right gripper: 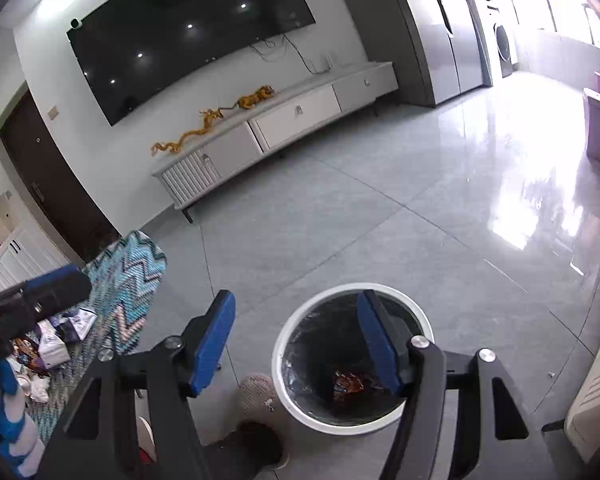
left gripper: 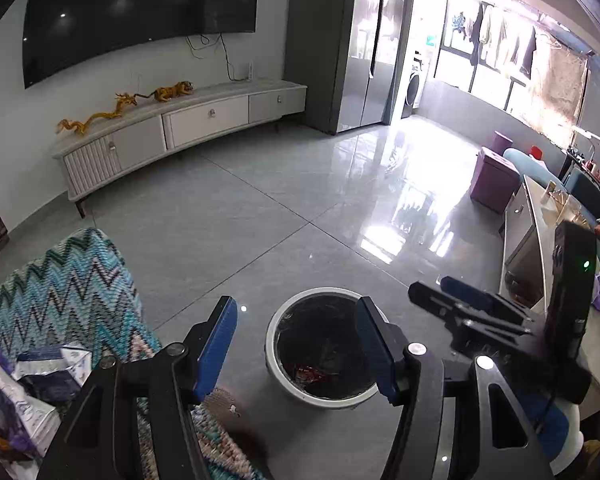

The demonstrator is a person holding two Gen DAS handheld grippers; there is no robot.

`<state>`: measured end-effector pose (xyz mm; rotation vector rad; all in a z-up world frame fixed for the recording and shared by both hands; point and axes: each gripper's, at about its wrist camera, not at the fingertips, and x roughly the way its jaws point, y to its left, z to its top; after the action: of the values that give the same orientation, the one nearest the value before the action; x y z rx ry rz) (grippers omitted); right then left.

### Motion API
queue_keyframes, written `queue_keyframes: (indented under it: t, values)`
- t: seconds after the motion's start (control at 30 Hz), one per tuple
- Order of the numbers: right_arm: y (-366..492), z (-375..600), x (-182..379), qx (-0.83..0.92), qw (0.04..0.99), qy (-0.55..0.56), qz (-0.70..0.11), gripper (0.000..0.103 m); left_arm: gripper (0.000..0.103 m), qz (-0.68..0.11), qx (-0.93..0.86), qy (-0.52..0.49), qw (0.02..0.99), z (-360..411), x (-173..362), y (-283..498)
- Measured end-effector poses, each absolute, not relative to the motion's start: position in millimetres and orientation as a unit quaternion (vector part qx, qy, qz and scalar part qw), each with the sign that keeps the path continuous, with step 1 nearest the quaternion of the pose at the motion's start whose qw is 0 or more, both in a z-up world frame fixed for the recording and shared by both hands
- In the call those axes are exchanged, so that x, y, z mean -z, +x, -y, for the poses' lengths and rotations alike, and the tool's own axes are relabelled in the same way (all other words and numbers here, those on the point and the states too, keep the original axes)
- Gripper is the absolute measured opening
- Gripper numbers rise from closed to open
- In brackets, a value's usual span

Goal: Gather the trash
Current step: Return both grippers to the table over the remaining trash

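On my far left, the trash I have to collect, a heap of crumpled wrappers (left gripper: 40, 372), lies on the zigzag blanket (left gripper: 68, 292); the right wrist view shows the same heap, purple and white packets among paper scraps, spread over the near end of that blanket. Moving right, my left gripper (left gripper: 296, 346) has its jaws wide apart and nothing between the blue pads, and it hangs over the floor just beside the blanket's edge. Next comes the white-rimmed bin (left gripper: 274, 330), lined with a dark bag, with one reddish wrapper (left gripper: 312, 374) lying at its bottom. My right gripper (right gripper: 296, 344) is likewise spread wide and empty, poised above the near rim of the bin. I judge that I am between pieces: both grippers carry nothing, one item is in the bin, and most of the litter is not yet collected. The next move, as I see it, calls for swinging a gripper left and down to the heap, closing on a single wrapper without catching the blanket.
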<state>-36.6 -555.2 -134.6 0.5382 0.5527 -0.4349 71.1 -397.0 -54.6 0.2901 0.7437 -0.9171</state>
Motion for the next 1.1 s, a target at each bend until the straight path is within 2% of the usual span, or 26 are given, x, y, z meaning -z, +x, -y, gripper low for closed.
queue_keyframes:
  t: [0.2,0.37,0.43,0.63,0.83,1.1]
  values:
    - [-35.7,489.4,55.4,0.170,0.935,0.216,-0.225,0.062,0.062,-0.322,0.403,0.121,0.848,308.8,28.6,63.1]
    - [-19.9,433.7,15.4,0.130,0.951,0.176,-0.217,0.062,0.062,-0.302,0.364,0.102,0.875,225.2,11.9,67.9]
    - [-12.3,413.2,4.3,0.114,0.956,0.159,-0.219,0.062,0.066,-0.296,0.347,0.090,0.885,193.6,7.1,72.3]
    - [5.4,362.6,-14.9,0.077,0.964,0.126,-0.222,0.062,0.077,-0.280,0.283,0.067,0.915,103.3,2.8,78.3]
    - [18.5,325.8,-28.0,0.049,0.968,0.100,-0.226,0.062,0.077,-0.273,0.232,0.035,0.933,34.1,2.4,87.4]
    - [45.4,285.6,-17.7,0.004,0.964,0.070,-0.255,0.062,0.077,-0.294,0.173,0.010,0.940,-33.0,32.5,88.6]
